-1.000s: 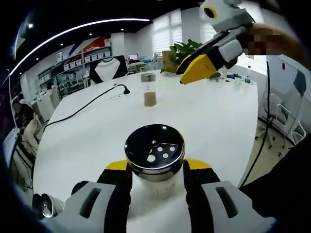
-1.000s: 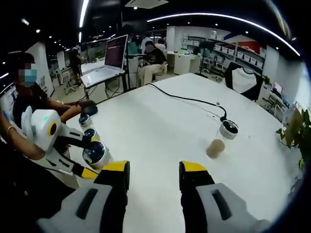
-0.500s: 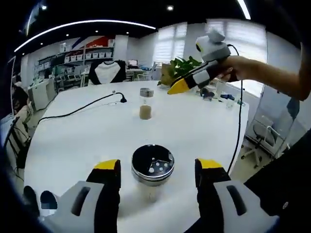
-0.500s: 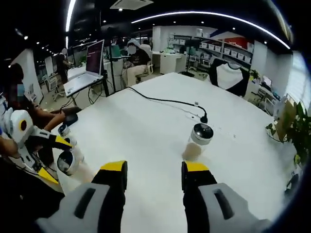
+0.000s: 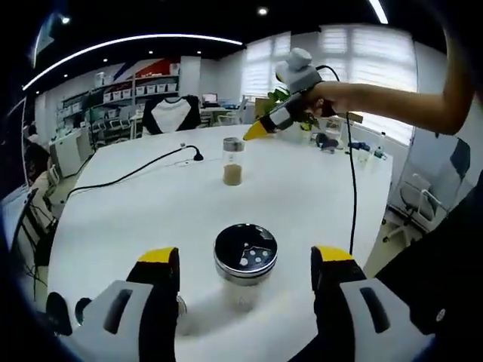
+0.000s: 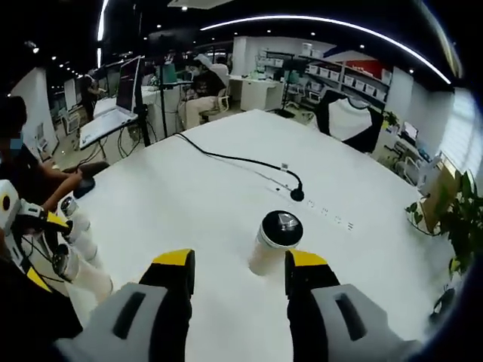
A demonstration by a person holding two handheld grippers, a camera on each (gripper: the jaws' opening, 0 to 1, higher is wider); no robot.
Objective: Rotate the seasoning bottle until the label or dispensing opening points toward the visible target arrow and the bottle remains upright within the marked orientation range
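A clear seasoning shaker (image 5: 245, 264) with a perforated steel lid stands upright on the white table (image 5: 136, 219), close in front of me. It sits between the spread jaws of my left gripper (image 5: 243, 258), which is open and not touching it. A second bottle (image 5: 233, 161), holding brown seasoning, stands upright farther back. The right gripper's yellow tips (image 5: 256, 130) hover beside its top. In the right gripper view that bottle (image 6: 273, 241) stands just ahead of my open right gripper (image 6: 240, 264), slightly right of centre. The left gripper (image 6: 26, 226) shows at the left edge.
A black cable with a plug (image 5: 192, 154) crosses the table's far left, behind the second bottle (image 6: 249, 162). Small bottles (image 6: 79, 237) stand by the left gripper. The table edge drops off to the right (image 5: 377, 226). People sit at desks beyond the table.
My left gripper let go of the near shaker, spread its jaws and drew back slightly. The right gripper travelled across the table up to the far bottle.
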